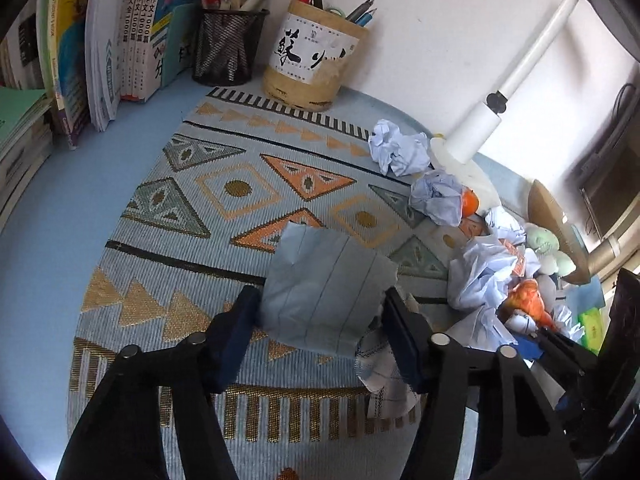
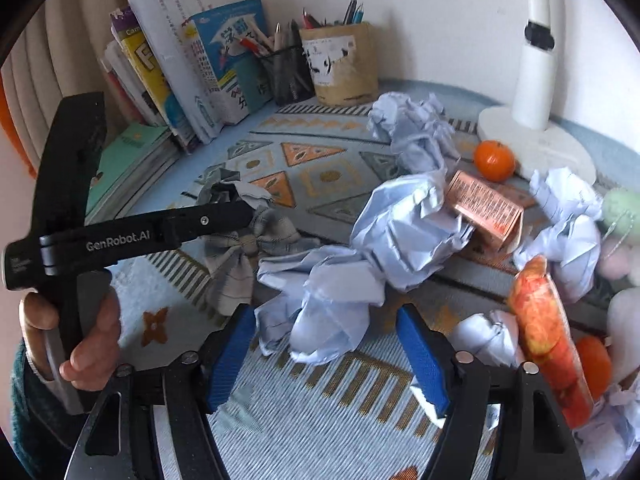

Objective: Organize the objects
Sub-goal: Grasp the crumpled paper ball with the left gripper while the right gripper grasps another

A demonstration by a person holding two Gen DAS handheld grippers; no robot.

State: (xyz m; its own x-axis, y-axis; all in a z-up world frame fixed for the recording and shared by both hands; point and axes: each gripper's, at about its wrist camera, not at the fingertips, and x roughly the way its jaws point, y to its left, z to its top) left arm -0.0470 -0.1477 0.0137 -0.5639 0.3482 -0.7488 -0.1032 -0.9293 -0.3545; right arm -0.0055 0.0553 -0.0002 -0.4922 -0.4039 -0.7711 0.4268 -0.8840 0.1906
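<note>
Even, soft daylight fills both views, brightest at the window (image 1: 608, 184) on the right (slightly washed out); fisheye bending and dark vignetting mark the edges.

Each black hand-held gripper (image 2: 326, 354) has blue ribbed pads (image 2: 232, 360), silver pivot pins, white "GenRobot.AI" lettering; dark teal knit sleeve (image 2: 24, 400).

A pale blue counter (image 1: 132, 168) carries a patterned mat (image 1: 248, 184). Beside the mat stand books (image 1: 120, 40), a mesh pen cup (image 1: 228, 44) and a white lamp base (image 2: 536, 140); crumpled papers (image 2: 408, 224) lie on the mat.
</note>
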